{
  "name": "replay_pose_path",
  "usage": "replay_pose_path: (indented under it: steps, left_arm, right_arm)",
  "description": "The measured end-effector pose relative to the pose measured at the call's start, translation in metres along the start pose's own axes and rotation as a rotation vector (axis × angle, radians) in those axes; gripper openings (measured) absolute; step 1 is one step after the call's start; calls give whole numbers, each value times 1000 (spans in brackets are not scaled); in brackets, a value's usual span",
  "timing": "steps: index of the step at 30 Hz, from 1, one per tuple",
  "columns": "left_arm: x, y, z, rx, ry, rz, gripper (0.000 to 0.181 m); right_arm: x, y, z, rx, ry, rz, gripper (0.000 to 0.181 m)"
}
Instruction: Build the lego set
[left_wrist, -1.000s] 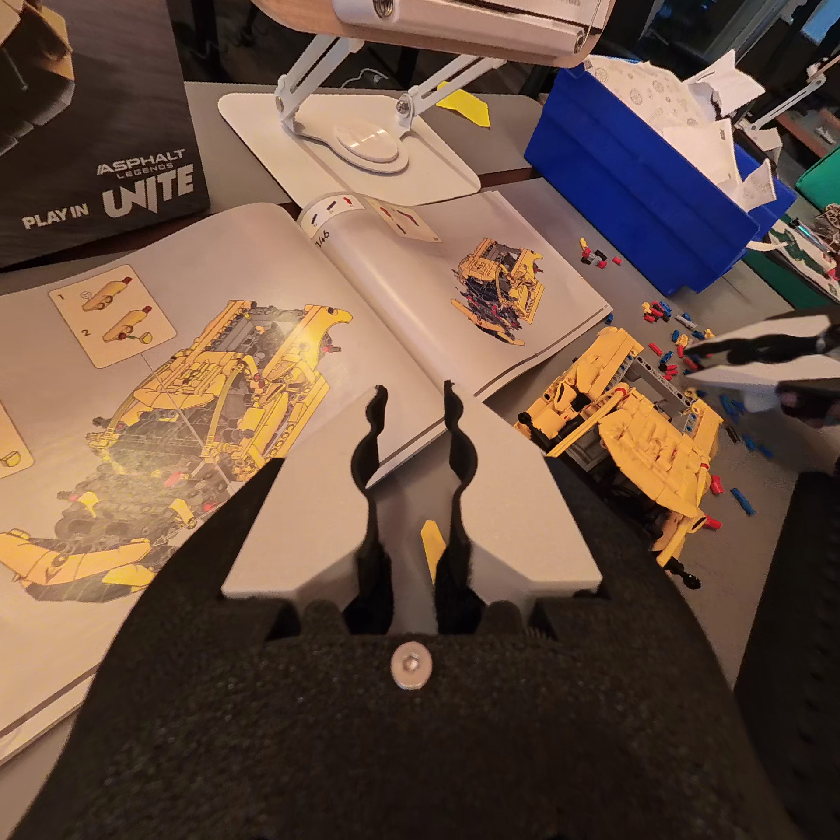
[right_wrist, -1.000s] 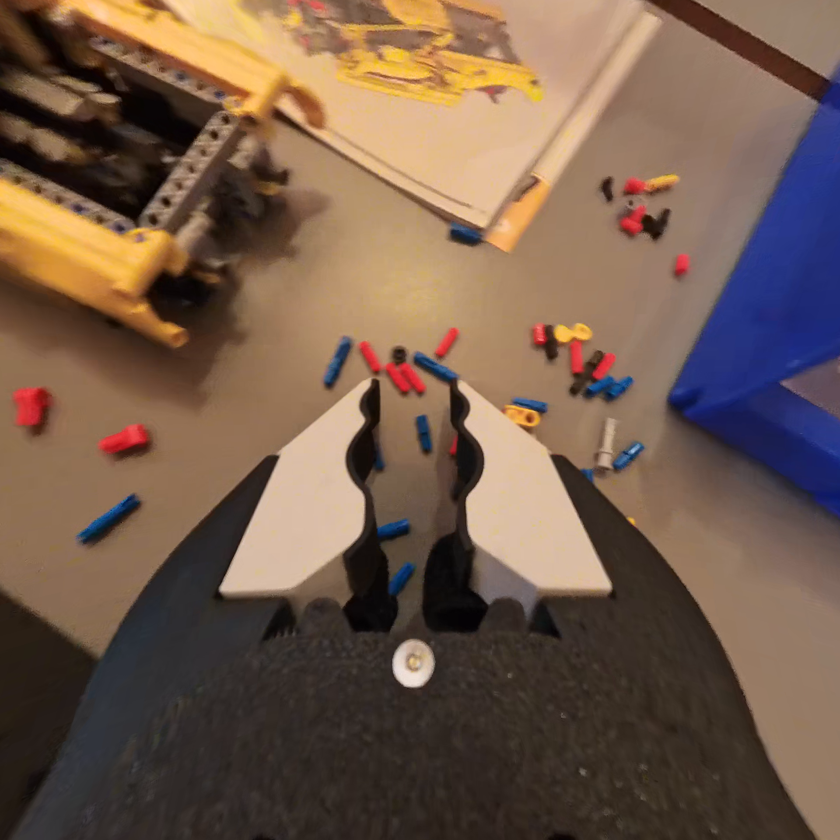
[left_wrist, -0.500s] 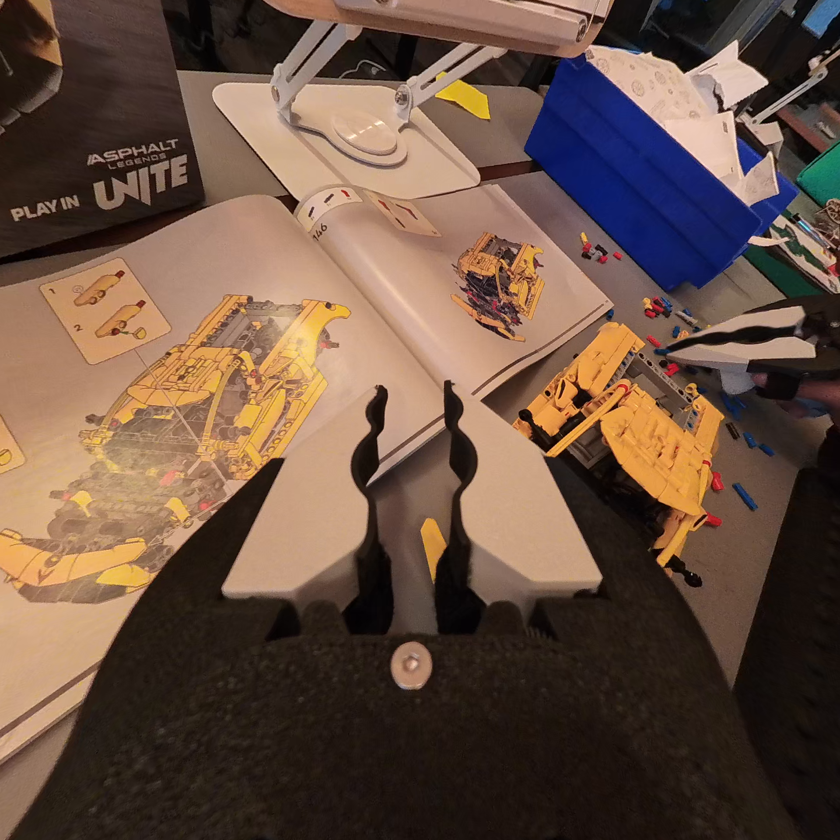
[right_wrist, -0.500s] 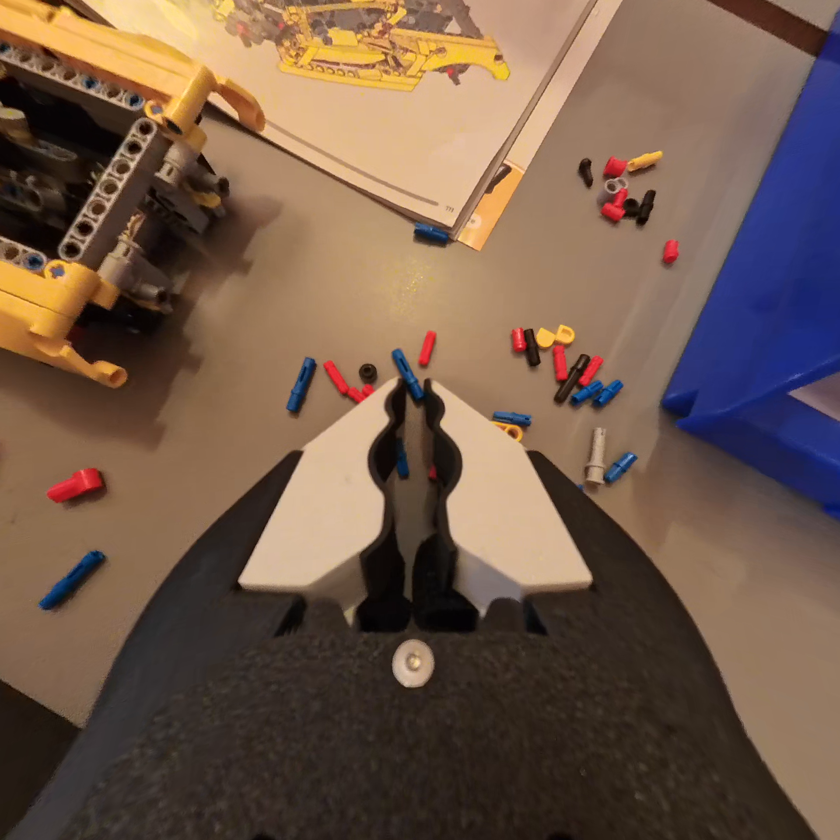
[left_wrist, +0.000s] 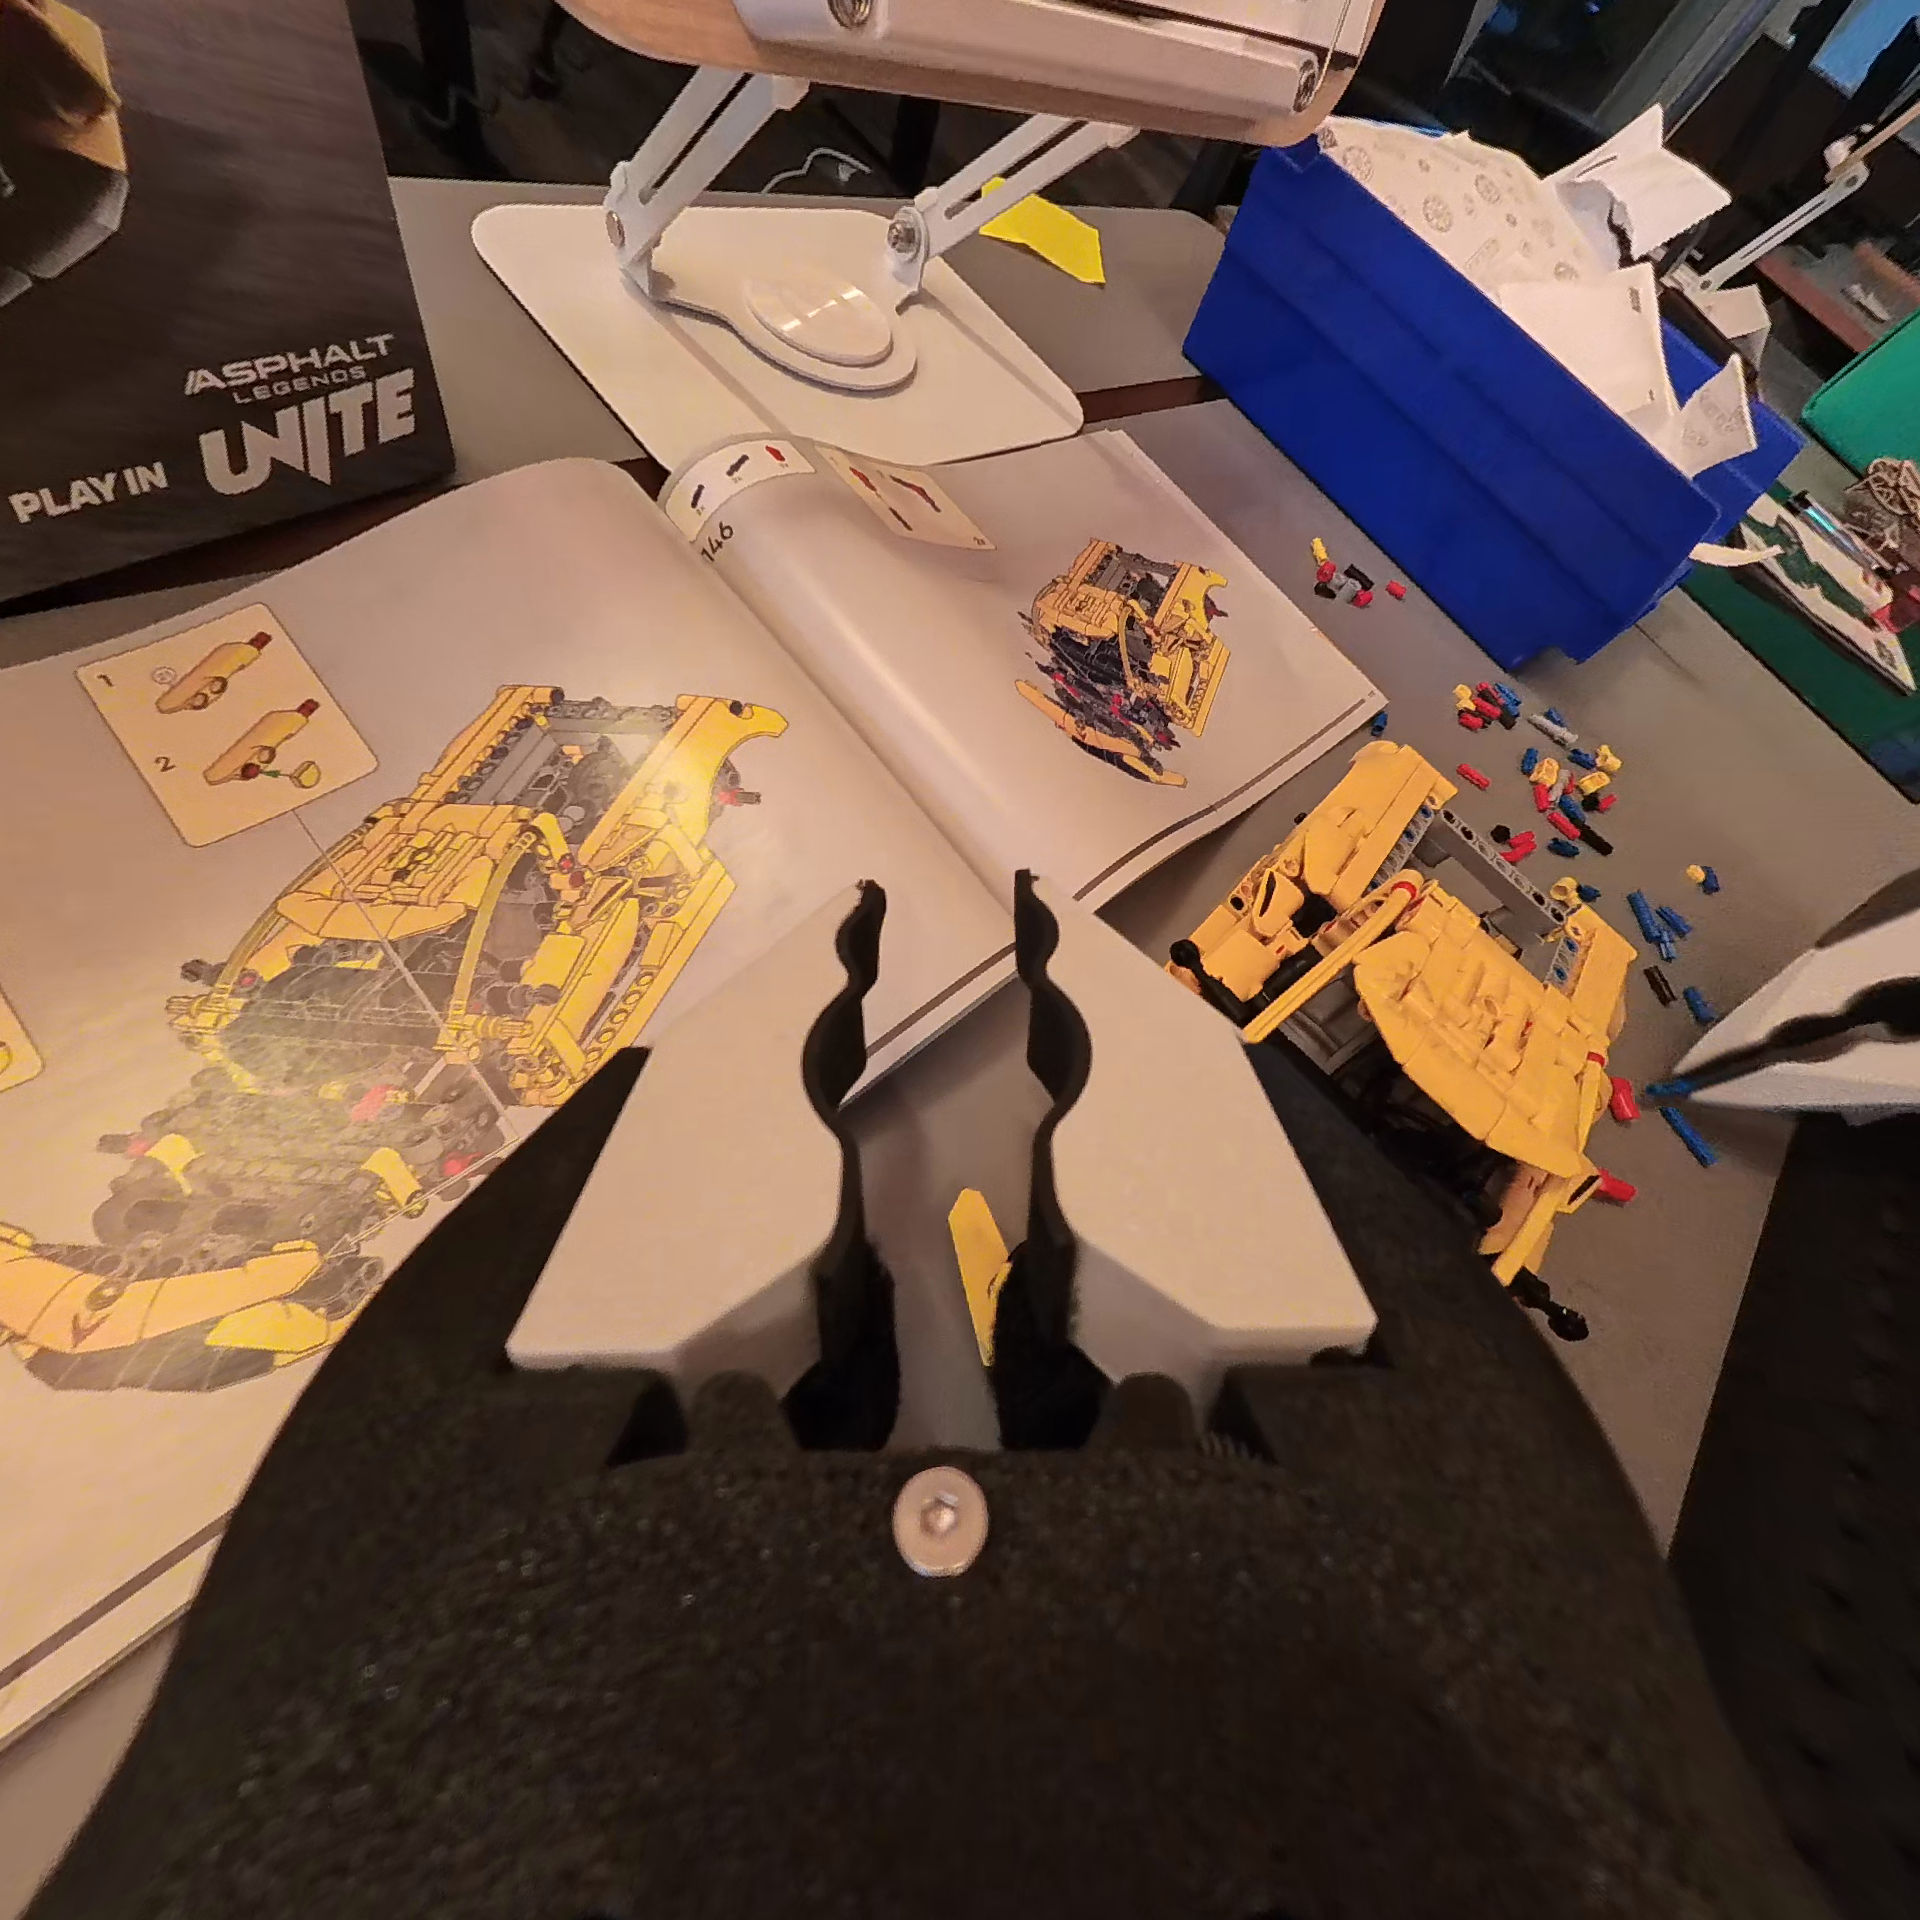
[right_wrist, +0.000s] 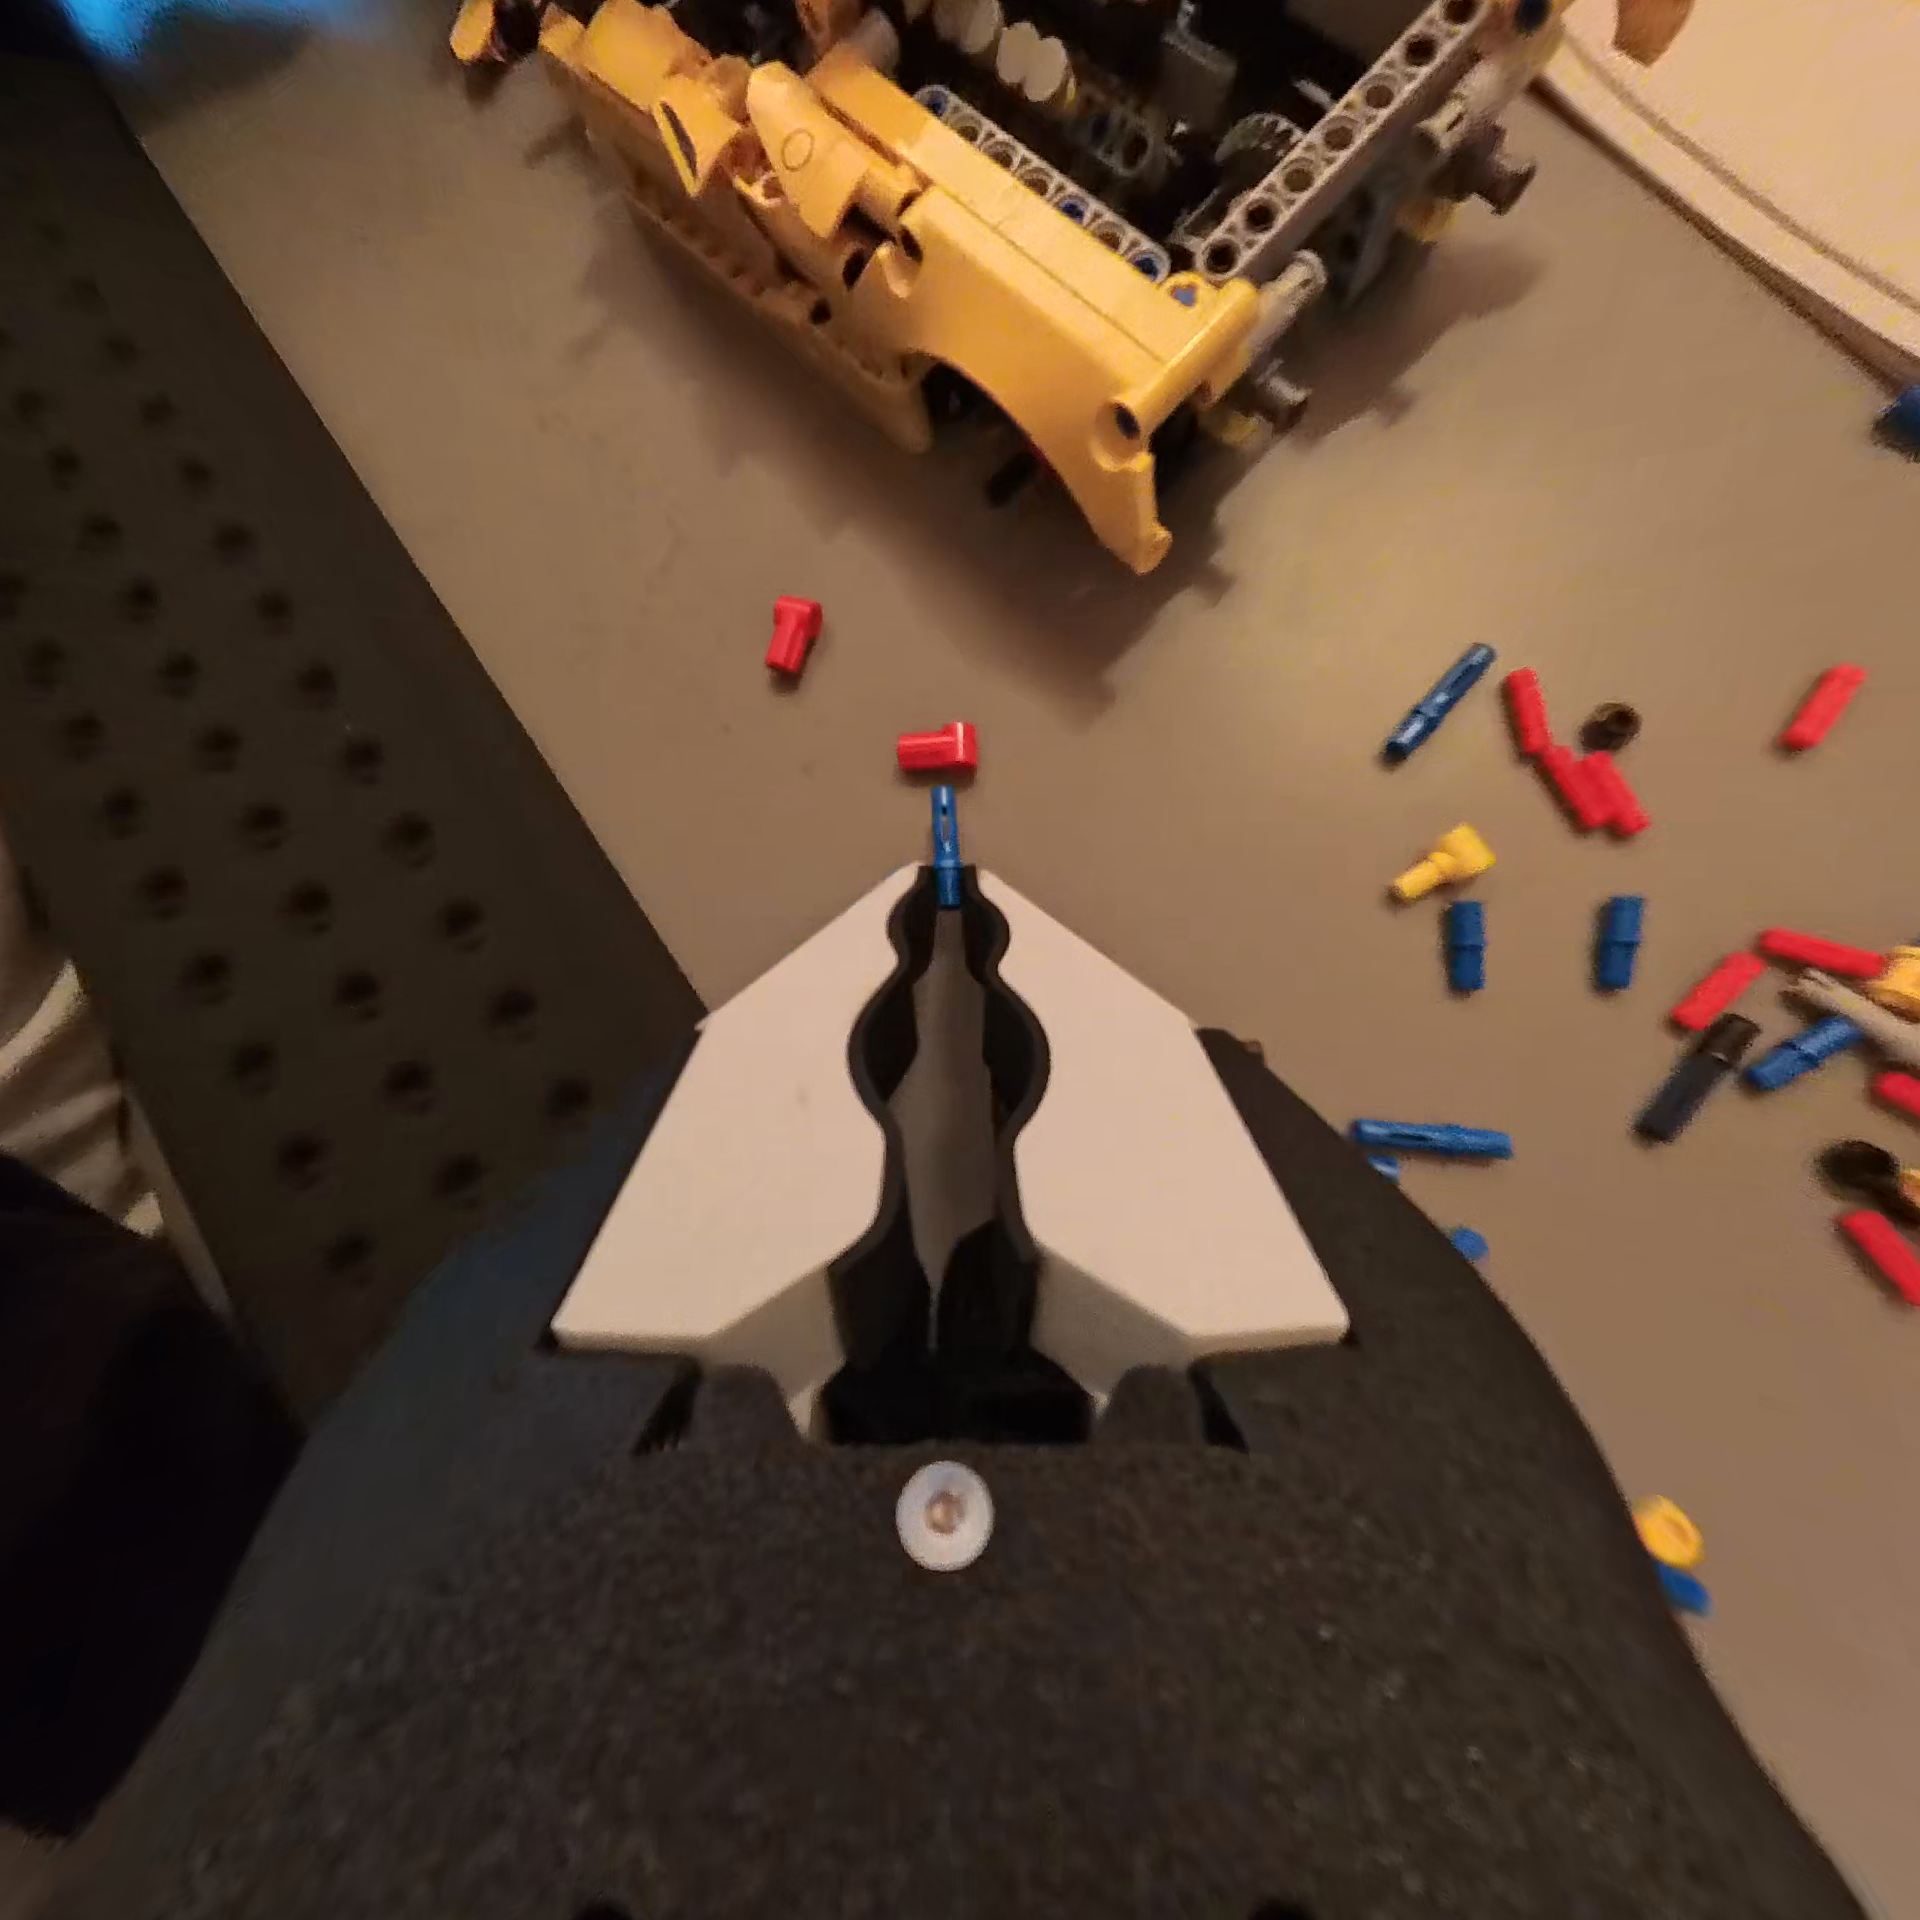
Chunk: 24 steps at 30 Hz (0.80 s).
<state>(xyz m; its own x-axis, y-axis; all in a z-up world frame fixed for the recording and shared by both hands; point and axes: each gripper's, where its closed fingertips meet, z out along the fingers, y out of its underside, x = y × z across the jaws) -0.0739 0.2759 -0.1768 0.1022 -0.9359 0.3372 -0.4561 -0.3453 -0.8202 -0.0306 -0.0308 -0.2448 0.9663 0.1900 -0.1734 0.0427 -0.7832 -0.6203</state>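
Observation:
My right gripper (right_wrist: 945, 878) is shut on a small blue pin (right_wrist: 943, 847), which sticks out past its tips above the grey table. A red connector (right_wrist: 935, 748) lies just beyond it. The partly built yellow lego vehicle (right_wrist: 997, 260) stands farther ahead, and it also shows in the left wrist view (left_wrist: 1434, 997). My left gripper (left_wrist: 943, 899) is open above the near edge of the open instruction book (left_wrist: 520, 727). A thin yellow piece (left_wrist: 977, 1268) shows between its fingers against the right pad; I cannot tell if it is held. The right gripper's tips (left_wrist: 1683, 1070) show at the right.
Loose red, blue, black and yellow pins (right_wrist: 1579, 779) lie scattered right of the vehicle (left_wrist: 1558, 790). A blue bin (left_wrist: 1455, 416) with papers stands at the back right, a white stand (left_wrist: 790, 312) behind the book, a black box (left_wrist: 187, 260) at the back left. A dark perforated surface (right_wrist: 208, 623) borders the table. The gap from one gripper's tips to the other's is roughly 30 cm.
My right gripper closed on a blue pin among the loose pieces, lifted it and swung left towards the vehicle's near side. My left gripper stayed open and almost still.

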Motion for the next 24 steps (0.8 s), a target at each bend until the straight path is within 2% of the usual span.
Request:
replay_pose_path:
  steps: [3, 4, 6, 9, 12, 14, 17, 19, 20, 21, 24]
  left_arm:
    - [1, -1, 0, 1, 2, 1, 25]
    - [1, 0, 0, 1, 2, 1, 25]
    - [1, -1, 0, 1, 3, 1, 25]
    - [2, -1, 0, 3, 8, -2, 25]
    - [4, 0, 1, 1, 15, -2, 25]
    - [6, 0, 2, -4, 17, 2, 25]
    - [7, 0, 1, -1, 17, 8, 25]
    - [7, -2, 0, 4, 14, 9, 25]
    - [7, -2, 0, 6, 13, 9, 25]
    - [7, -3, -1, 7, 12, 9, 25]
    - [8, -3, -1, 9, 16, 7, 25]
  right_arm:
    - [-2, 2, 6, -16, 21, -17, 4]
    - [0, 3, 3, -25, 44, -22, 10]
    - [6, 8, -16, -9, 88, -3, 14]
    - [23, 39, -51, -20, 186, 109, 14]
    - [29, 56, -63, -1, 238, 215, 17]
    - [27, 52, -58, 19, 250, 214, 17]
    - [30, 55, -45, -30, 269, 189, 17]
    - [32, 55, -43, -45, 279, 176, 4]
    - [32, 55, -44, -59, 280, 173, 4]
    - [29, 51, -43, -62, 264, 167, 4]
    - [-5, 4, -27, 59, 116, 77, 4]
